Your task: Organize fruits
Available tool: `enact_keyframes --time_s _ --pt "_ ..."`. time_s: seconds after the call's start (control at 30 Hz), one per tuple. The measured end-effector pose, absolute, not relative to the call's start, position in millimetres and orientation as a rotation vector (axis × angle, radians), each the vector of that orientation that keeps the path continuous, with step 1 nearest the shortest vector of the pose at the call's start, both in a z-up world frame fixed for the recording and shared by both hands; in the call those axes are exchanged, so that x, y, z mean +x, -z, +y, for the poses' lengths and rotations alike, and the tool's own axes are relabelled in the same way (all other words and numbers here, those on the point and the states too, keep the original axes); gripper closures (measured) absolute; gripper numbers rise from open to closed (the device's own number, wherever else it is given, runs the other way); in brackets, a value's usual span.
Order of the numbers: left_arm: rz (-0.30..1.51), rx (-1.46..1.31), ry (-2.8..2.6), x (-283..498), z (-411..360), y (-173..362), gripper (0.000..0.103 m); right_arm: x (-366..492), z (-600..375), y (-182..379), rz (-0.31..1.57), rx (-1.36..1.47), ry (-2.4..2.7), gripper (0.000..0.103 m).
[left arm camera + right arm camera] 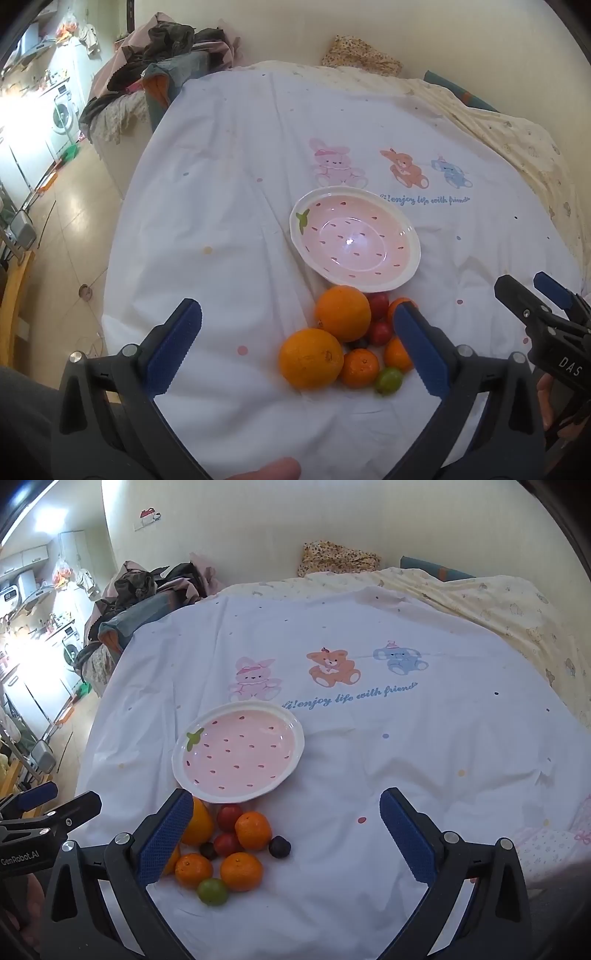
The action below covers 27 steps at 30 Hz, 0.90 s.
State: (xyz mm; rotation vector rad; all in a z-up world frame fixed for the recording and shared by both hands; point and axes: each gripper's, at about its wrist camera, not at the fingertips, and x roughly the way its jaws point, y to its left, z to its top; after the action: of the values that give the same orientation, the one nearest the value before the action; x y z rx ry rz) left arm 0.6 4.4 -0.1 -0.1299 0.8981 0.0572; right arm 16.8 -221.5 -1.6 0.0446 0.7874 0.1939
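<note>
While both grippers are held above the white sheet (369, 775), nothing is gripped. The left gripper (297, 345) is seen with jaws spread wide, two big oranges (310, 358) showing between them, pads clear of fruit. The right gripper (286, 834) is likewise spread wide, empty, over the same pile. A pink strawberry-pattern plate (238, 751) is set on the sheet, nothing in it. Every fruit is bunched just beside the plate's near rim: the oranges, three mandarins (242, 871), red tomatoes (229, 816), a green one (212, 891) farthest from the plate, and a dark plum (279, 846) at the pile's right edge. Cartoon animal prints (332, 666) are found beyond the plate's far rim.
</note>
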Motion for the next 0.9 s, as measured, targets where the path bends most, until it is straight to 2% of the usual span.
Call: enact_keyframes --time_s 0.9 --pt "0.889 -0.126 -0.060 -0.4 2.9 -3.5 0.001 16.3 -221.9 0.5 0.784 0.047 -0.192 0.000"
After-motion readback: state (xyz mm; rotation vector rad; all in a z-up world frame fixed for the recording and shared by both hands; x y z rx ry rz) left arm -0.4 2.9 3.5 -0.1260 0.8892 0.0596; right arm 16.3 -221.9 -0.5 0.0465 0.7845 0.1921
